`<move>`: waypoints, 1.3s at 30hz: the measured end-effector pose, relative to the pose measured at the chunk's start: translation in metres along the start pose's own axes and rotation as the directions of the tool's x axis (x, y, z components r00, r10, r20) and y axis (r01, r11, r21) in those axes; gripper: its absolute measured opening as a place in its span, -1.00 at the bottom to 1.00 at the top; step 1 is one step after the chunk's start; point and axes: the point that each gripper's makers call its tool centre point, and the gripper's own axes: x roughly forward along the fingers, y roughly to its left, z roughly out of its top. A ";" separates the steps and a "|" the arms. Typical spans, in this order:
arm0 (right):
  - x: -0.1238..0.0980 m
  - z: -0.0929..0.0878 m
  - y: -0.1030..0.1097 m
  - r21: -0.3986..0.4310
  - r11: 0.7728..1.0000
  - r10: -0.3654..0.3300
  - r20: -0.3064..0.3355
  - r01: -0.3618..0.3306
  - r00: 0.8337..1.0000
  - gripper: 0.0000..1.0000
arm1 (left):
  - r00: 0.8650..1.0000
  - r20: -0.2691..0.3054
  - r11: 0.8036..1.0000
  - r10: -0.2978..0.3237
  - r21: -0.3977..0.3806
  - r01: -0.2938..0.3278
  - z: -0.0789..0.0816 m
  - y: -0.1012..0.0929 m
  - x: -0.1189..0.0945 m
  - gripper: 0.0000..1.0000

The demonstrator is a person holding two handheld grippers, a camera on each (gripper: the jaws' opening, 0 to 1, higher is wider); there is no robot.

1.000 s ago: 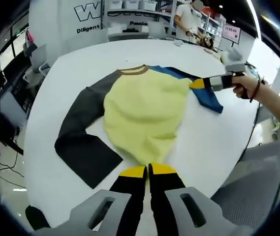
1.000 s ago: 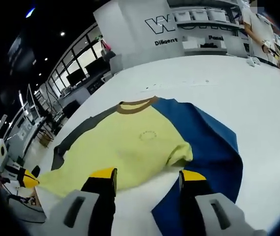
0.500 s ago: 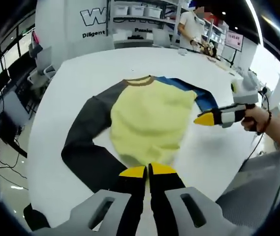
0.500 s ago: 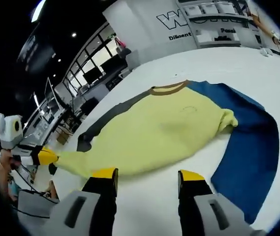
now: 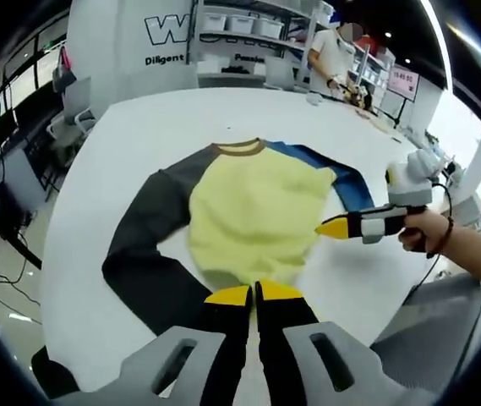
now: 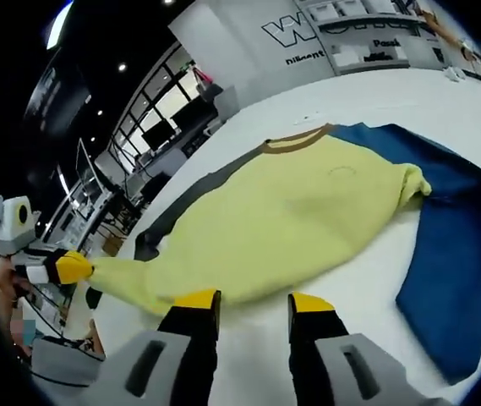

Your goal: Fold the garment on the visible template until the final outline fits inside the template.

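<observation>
On the white table [image 5: 130, 127]: left gripper [image 5: 254, 293] pinching the garment [image 5: 253, 216] hem
Right gripper [image 6: 249, 302] apart, empty; best grab the blue sleeve [image 6: 456, 245] edge squarely.

Hidden and cut-off parts of the shirt and grippers

In the left gripper view the near hem of the shirt [image 5: 253, 222] disappears between the closed yellow tips of the left gripper [image 5: 254, 293], and its blue sleeve [image 5: 341, 182] lies partly under the yellow body; the person's arm behind the right gripper [image 5: 333, 227] is cut off at the right edge. In the right gripper view the blue sleeve's near end runs out past the edge, the wall lettering [image 6: 303, 42] is cropped and too small to read, and whether a template lies under the shirt cannot be told.
</observation>
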 end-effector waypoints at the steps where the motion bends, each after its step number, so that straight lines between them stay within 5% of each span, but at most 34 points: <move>1: 0.001 0.000 -0.002 -0.009 1.000 -0.008 -0.002 0.008 1.000 -0.66 | 1.000 0.001 1.000 -0.004 0.003 0.004 0.000 -0.001 0.000 -0.89; 6: 0.003 0.003 -0.002 0.003 1.000 0.000 0.002 0.000 1.000 -1.00 | 1.000 0.006 1.000 -0.008 0.011 0.007 0.002 -0.001 0.001 -0.89; 15: -0.004 0.024 0.004 -0.048 0.998 0.029 0.049 -0.027 0.998 -1.00 | 0.999 0.040 1.000 0.000 -0.004 0.000 0.011 0.004 0.000 -0.89; 25: 0.005 0.071 0.014 -0.134 0.990 0.056 0.112 -0.041 0.992 -1.00 | 0.994 0.107 1.000 0.019 0.021 -0.021 0.030 0.013 -0.001 -0.89; 31: 0.012 0.092 0.018 -0.177 0.984 0.054 0.127 -0.031 0.990 -1.00 | 0.983 0.158 0.993 0.098 0.043 -0.106 0.047 0.032 0.001 -0.89; 35: 0.020 0.106 0.019 -0.246 0.969 0.035 0.137 0.000 0.990 -1.00 | 0.960 0.210 0.975 0.182 0.091 -0.205 0.065 0.047 0.003 -0.89; 39: 0.029 0.114 0.017 -0.295 0.955 0.015 0.142 0.028 0.990 -1.00 | 0.947 0.236 0.967 0.216 0.084 -0.241 0.076 0.053 0.009 -0.89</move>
